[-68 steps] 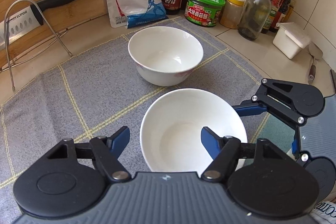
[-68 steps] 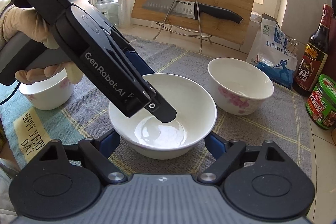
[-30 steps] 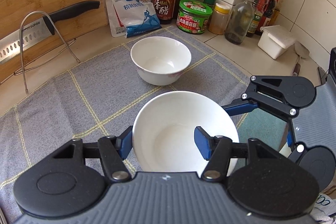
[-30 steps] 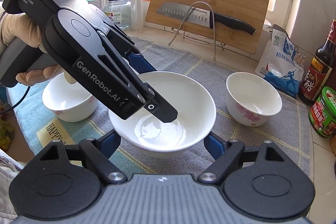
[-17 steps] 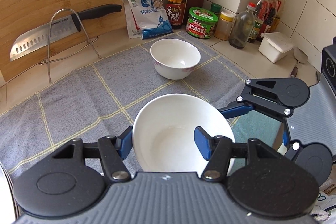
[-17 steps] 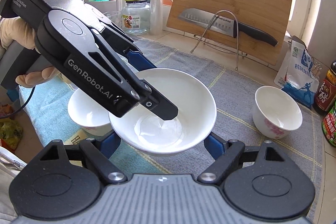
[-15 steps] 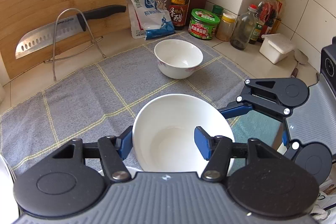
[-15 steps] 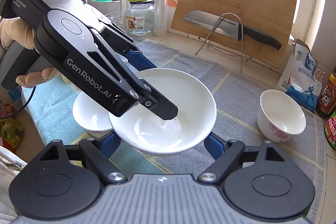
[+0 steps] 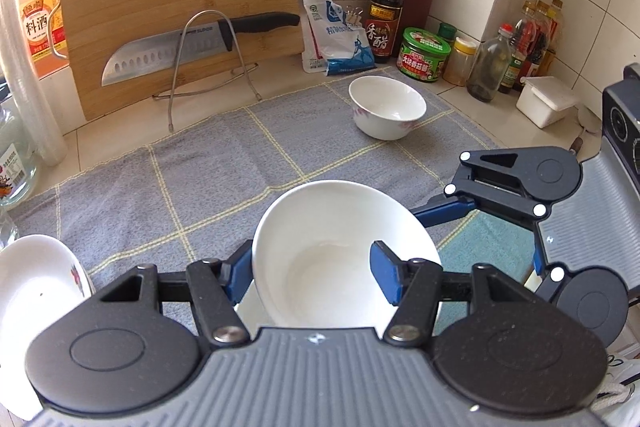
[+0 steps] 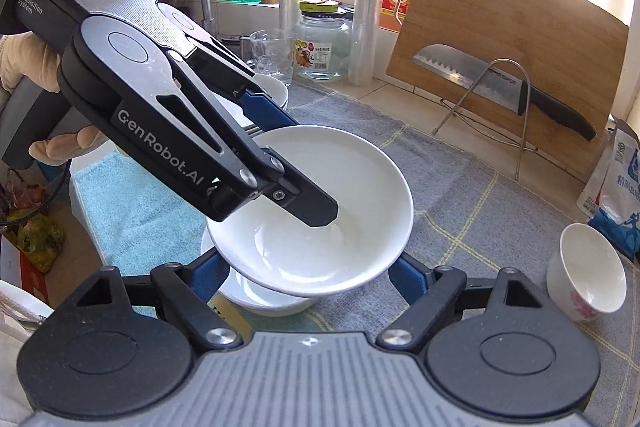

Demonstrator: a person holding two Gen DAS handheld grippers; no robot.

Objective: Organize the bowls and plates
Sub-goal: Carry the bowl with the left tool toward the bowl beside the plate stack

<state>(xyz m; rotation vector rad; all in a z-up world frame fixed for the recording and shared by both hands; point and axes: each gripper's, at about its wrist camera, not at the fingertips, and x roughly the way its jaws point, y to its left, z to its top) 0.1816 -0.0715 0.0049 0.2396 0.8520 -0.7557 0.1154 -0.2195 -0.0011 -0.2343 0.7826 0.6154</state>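
- Above the near left of the grey checked cloth [image 9: 208, 163], my left tongs [image 9: 316, 269] clamp the rim of the wide white glazed bowl [image 10: 316, 211], held over a smaller white bowl [image 10: 256, 293].
- My right tongs [image 10: 304, 275] spread apart beneath it.
- Glazed ceramic: rigid, slick, chippable, probably weighty; I'd keep hold at the rim.

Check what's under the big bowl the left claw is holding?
Another white bowl sits directly beneath the held bowl, with teal towel around it. Only its near rim shows; the rest is covered, so contact is unclear.
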